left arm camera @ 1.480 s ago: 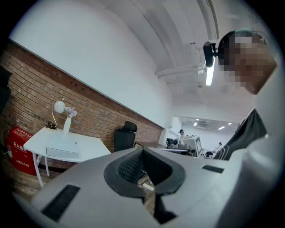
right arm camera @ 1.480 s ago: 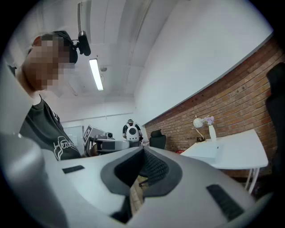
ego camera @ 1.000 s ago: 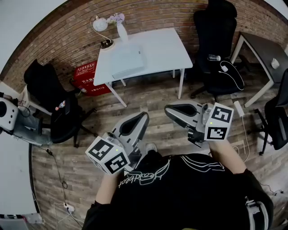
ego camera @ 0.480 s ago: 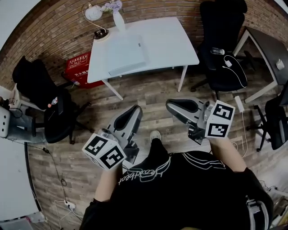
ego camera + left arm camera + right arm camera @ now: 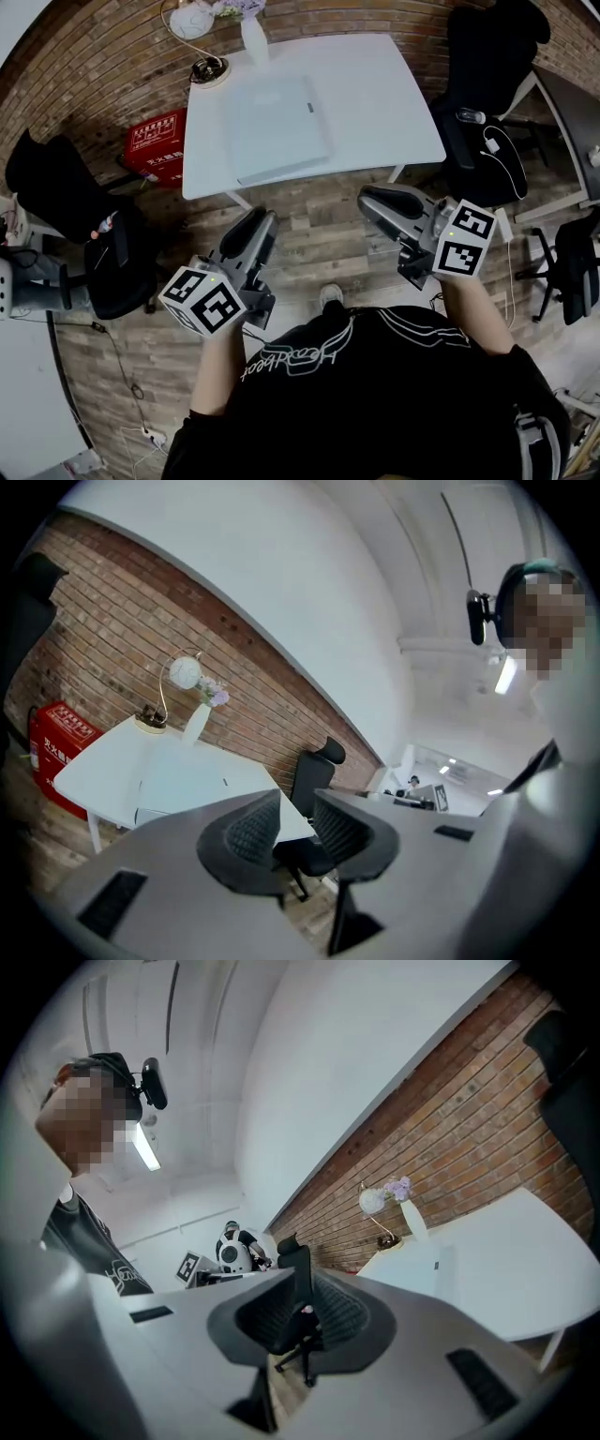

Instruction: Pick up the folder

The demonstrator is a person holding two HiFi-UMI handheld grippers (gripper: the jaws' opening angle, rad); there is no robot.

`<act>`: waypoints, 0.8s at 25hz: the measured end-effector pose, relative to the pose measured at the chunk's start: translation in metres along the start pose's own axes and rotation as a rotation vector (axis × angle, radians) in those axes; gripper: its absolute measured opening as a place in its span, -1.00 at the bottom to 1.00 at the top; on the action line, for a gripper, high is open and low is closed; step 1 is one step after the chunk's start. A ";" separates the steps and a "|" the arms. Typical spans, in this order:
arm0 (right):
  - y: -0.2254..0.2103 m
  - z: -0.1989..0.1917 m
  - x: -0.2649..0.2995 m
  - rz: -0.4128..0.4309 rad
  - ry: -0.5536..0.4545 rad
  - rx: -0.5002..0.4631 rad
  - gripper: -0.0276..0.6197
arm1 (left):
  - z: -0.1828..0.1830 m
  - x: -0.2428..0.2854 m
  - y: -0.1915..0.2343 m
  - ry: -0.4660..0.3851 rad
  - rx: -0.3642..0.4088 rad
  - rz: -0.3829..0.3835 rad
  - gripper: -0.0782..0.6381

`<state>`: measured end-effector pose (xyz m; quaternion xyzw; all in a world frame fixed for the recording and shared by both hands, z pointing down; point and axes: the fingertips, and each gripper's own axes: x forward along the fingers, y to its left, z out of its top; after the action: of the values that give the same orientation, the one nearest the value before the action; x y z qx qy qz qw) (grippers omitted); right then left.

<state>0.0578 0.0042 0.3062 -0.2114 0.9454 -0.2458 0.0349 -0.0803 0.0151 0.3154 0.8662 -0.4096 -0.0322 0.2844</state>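
The folder (image 5: 277, 127) is a pale, flat rectangle lying on the white table (image 5: 394, 103); it also shows in the left gripper view as the folder (image 5: 187, 785) and in the right gripper view as the folder (image 5: 427, 1274). Both grippers hang in the air short of the table's near edge, pointing at it. My left gripper (image 5: 261, 223) is below the table's front left part. Its jaws are opening, with a clear gap (image 5: 295, 827) and nothing in it. My right gripper (image 5: 375, 199) is below the front right corner. Its jaws are opening by a narrow slit (image 5: 302, 1321), also empty.
A desk lamp (image 5: 192, 23) and a white vase (image 5: 253, 42) stand at the table's far left corner. A red box (image 5: 155, 150) sits on the floor to its left. Black office chairs stand at the left (image 5: 80, 225) and at the right (image 5: 487, 84), and a dark desk (image 5: 572, 103) at far right.
I have stepped towards the table, which now looks larger and nearer. Both grippers have moved forward with me, closer to its front edge.
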 end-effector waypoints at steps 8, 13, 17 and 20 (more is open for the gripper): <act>-0.060 0.016 0.033 -0.082 -0.003 0.016 -0.44 | 0.031 0.014 0.077 -0.005 -0.049 0.071 -0.19; -0.107 0.019 0.056 -0.114 0.021 0.036 -0.37 | 0.037 0.037 0.118 0.019 -0.075 0.114 -0.10; -0.150 0.011 0.081 -0.134 0.081 0.040 -0.37 | 0.035 0.058 0.156 0.053 -0.117 0.151 -0.07; -0.185 0.006 0.102 -0.145 0.129 0.058 -0.37 | 0.031 0.078 0.191 0.087 -0.163 0.182 -0.06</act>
<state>0.0367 -0.1869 0.3938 -0.2619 0.9203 -0.2881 -0.0375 -0.1695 -0.1519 0.4025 0.8000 -0.4698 -0.0021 0.3732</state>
